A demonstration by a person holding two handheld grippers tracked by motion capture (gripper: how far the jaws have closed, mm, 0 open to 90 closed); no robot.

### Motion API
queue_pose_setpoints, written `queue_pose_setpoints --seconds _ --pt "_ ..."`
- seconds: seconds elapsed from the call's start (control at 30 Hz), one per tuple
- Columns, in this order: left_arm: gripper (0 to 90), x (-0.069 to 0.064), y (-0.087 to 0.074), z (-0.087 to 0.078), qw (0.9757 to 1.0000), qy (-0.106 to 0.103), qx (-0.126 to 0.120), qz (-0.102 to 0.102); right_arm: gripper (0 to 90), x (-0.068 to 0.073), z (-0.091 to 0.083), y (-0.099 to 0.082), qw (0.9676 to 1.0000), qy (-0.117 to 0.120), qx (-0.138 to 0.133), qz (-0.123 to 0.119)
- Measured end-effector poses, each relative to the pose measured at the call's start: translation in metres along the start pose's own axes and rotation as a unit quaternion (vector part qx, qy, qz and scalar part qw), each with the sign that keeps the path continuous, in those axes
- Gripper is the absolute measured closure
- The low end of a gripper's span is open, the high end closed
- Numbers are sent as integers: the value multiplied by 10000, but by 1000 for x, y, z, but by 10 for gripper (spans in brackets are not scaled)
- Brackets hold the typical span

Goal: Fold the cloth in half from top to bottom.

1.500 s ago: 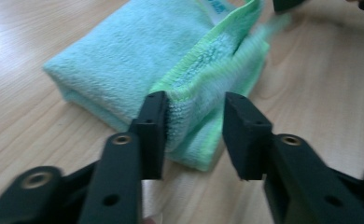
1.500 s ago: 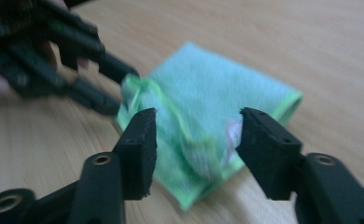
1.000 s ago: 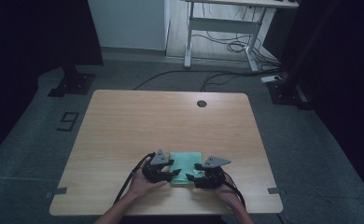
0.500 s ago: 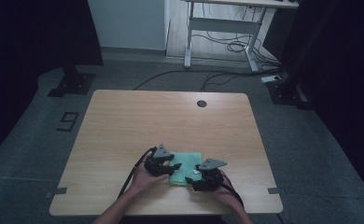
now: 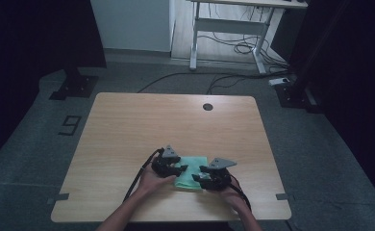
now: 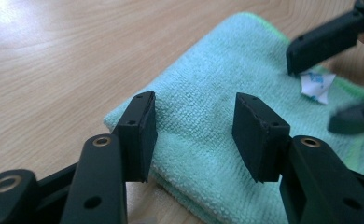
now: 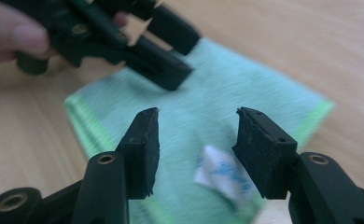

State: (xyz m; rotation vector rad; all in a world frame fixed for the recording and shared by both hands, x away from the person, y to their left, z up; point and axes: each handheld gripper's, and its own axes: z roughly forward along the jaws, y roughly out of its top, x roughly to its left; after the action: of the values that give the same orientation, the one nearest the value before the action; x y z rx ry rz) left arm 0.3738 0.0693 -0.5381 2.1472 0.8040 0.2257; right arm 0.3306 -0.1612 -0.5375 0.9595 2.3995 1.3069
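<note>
Green folded cloth lies at the counter's six o'clock edge. Left claw gapes over its corner; right claw, just narrowing, is still empty above the label. Folding seems underway; next, pinch an edge.

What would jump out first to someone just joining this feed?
The folded green cloth near the table's front edge, with both grippers on it: left gripper open over one corner, right gripper open above the white label. The right jaws have just been closing, nothing pinched.
</note>
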Motion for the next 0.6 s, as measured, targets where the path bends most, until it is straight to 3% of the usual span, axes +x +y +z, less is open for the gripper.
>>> queue_pose_setpoints --seconds 0.07,0.17,0.27,0.43,0.6 --pt "494 0 -2 2 10000 -3 35 19 424 6 6 -8 9996 -111 239 -127" --pt "495 2 -2 3 10000 -39 54 -1 395 8 6 -11 9995 -168 242 -87" --pt "499 2 -2 5 9999 -26 100 47 395 12 8 -12 9988 -293 294 -247" --pt "507 8 3 10 9998 41 156 147 390 7 13 -8 9987 -319 346 -210" --pt "508 26 16 17 9993 136 278 231 387 -2 26 3 9982 -434 385 -175"
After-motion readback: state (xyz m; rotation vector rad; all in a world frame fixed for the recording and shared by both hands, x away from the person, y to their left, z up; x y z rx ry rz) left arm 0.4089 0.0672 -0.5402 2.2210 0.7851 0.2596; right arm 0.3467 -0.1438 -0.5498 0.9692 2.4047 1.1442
